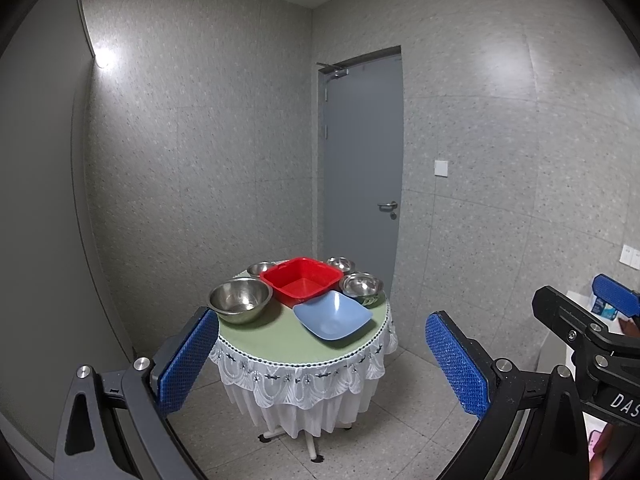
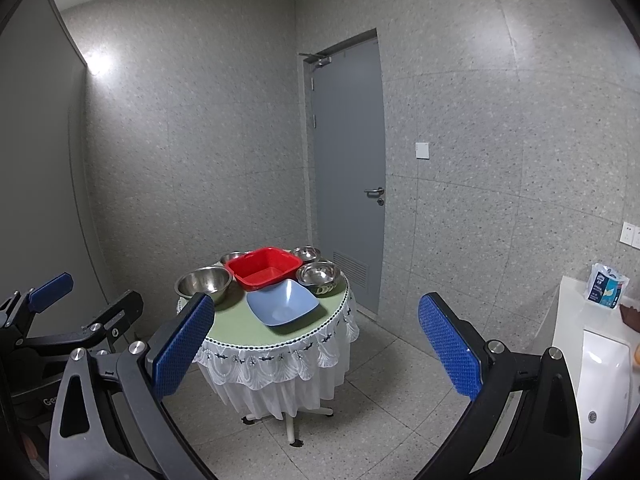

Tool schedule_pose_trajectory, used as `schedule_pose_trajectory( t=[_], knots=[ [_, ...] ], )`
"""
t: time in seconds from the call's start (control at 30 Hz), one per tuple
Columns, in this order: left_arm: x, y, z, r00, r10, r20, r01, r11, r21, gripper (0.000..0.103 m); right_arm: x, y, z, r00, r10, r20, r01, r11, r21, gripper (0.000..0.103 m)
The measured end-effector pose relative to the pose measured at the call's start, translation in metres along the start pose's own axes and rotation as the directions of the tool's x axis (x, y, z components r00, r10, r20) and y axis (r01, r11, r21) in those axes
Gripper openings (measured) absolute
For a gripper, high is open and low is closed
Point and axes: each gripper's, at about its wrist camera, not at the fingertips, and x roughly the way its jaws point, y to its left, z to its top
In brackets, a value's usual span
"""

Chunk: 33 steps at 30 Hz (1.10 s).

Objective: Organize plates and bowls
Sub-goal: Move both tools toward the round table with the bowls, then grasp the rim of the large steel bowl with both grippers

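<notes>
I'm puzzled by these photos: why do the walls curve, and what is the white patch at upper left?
Left wrist view: fisheye bending bows the door and walls; the patch is lamp glare. Right wrist view: same bowing, same glare, dark corners; the table stays sharp.

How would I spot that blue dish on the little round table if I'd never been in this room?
Find the round table with the white lace skirt, in front of the grey door. At its near edge, in front of the red square tub, sits the blue dish. It is the only blue piece, squarish and plastic-looking, whereas the bowls around it are round shiny metal.
</notes>
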Motion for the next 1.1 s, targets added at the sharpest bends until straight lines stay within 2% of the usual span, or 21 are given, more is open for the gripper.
schedule_pose_trajectory(
  t=[0.4, 0.67, 0.9, 1.1],
  knots=[
    [0.052, 0.025, 0.018, 1.0, -0.007, -0.017, 0.008, 1.0, 0.015, 0.102, 0.042, 0.018, 0.005, 1.0, -0.007, -0.013, 0.007, 1.0, 0.02, 0.103],
    [0.111, 0.04, 0.021, 0.998, 0.022, -0.063, -0.02, 0.999, 0.028, 0.102, 0.084, 0.024, -0.004, 1.0, 0.008, -0.018, -0.007, 0.999, 0.048, 0.103],
    [0.197, 0.041, 0.016, 0.982, 0.072, -0.177, -0.068, 0.997, 0.03, 0.102, 0.16, 0.006, -0.024, 0.991, 0.055, -0.12, -0.043, 0.994, 0.102, 0.103],
    [0.297, 0.031, 0.018, 0.956, 0.095, -0.277, -0.093, 0.995, 0.021, 0.102, 0.243, -0.011, -0.036, 0.973, 0.097, -0.208, -0.078, 0.992, 0.097, 0.103]
  ],
)
